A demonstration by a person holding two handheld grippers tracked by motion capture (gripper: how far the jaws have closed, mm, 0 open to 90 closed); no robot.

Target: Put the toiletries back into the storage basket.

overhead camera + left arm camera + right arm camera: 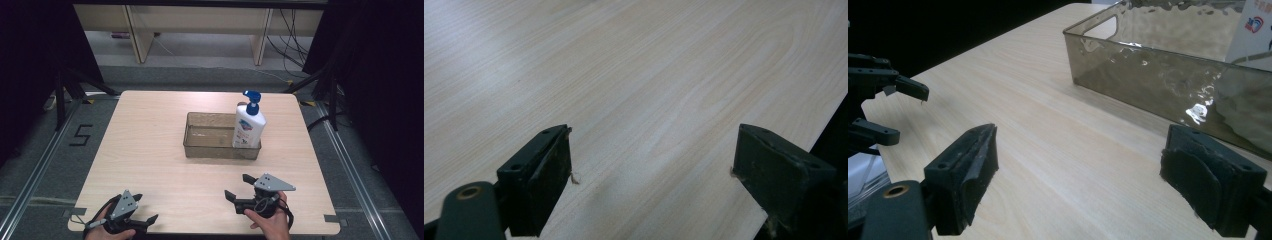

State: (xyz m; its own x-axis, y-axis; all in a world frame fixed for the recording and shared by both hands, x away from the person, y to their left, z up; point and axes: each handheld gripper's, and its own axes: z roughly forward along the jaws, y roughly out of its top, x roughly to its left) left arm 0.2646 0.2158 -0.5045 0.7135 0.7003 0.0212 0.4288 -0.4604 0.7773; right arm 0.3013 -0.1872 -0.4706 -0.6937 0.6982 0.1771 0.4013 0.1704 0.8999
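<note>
Both grippers, left [146, 208] and right [238, 187], are held spread, empty, near the bin [196, 150]; the bottle [248, 125] inside could be toppled if clipped.

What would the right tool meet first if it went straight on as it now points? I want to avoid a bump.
Probably the near wall of the clear bin: the right tool, jaws wide open, faces bare table and then that wall. Depth is hard to judge.

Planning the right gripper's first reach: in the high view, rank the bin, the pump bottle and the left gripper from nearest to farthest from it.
From the right gripper:
1. Clear bin, just ahead of it, mid-table.
2. Pump bottle, upright in the bin's right end, a little beyond the near wall.
3. Left gripper, off to its left by the near table edge.
</note>
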